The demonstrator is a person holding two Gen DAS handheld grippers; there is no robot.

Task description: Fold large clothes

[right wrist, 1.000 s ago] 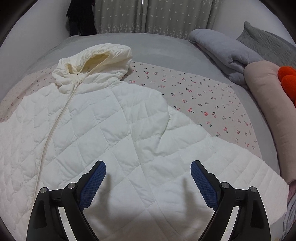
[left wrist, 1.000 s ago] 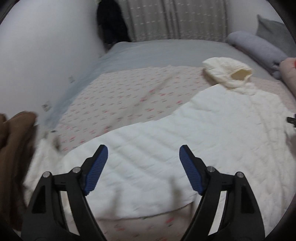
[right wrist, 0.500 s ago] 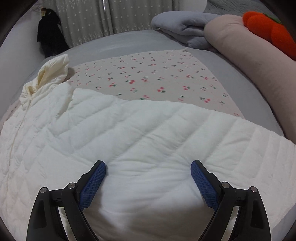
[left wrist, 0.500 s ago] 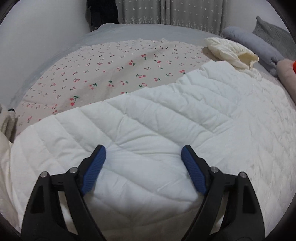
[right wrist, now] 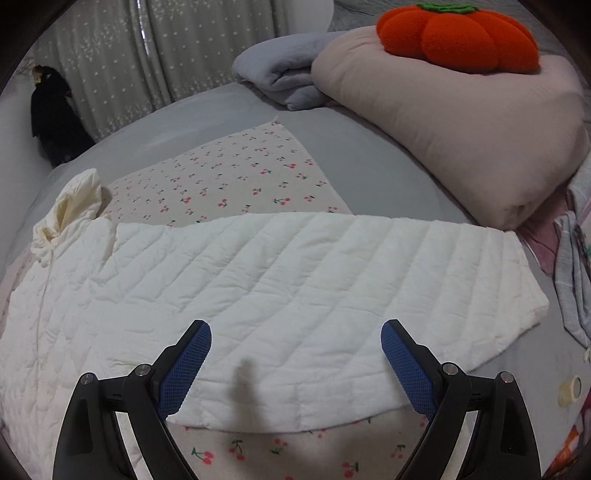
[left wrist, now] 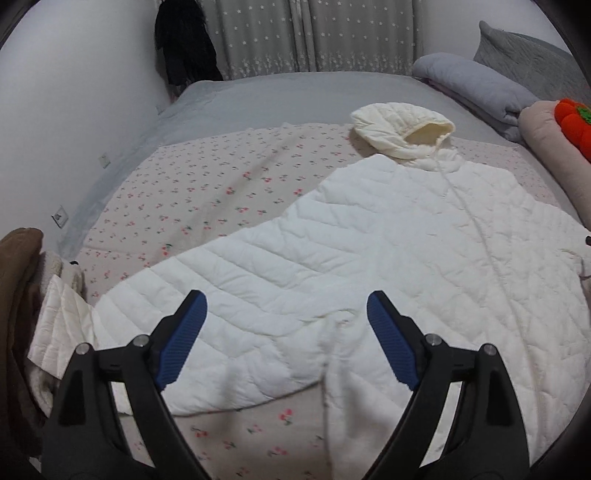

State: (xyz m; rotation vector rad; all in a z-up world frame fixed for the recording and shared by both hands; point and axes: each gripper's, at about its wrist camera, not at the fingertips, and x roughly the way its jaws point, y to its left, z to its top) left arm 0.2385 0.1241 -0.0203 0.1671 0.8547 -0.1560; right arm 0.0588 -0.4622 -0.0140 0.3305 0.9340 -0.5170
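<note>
A white quilted hooded jacket (left wrist: 388,243) lies spread flat on a cherry-print sheet (left wrist: 207,192) on the bed, hood (left wrist: 402,129) at the far end, zipper up. Its left sleeve (left wrist: 207,302) stretches toward the bed's left edge. My left gripper (left wrist: 286,328) is open and empty, just above where that sleeve joins the body. In the right wrist view the right sleeve (right wrist: 332,280) lies stretched across the frame, cuff to the right. My right gripper (right wrist: 295,354) is open and empty above that sleeve's near edge.
A pink bolster (right wrist: 454,122) with an orange pumpkin cushion (right wrist: 458,35), and a folded grey blanket (right wrist: 284,77), lie along the right of the bed. Brown and cream clothes (left wrist: 22,295) are piled at the left edge. A wall (left wrist: 74,92) stands left; curtains (left wrist: 314,33) hang behind.
Both grippers have pulled back and risen from the jacket after pressing close on it. The left view swung back toward the sleeve; the right view swung right toward the other sleeve's cuff.
</note>
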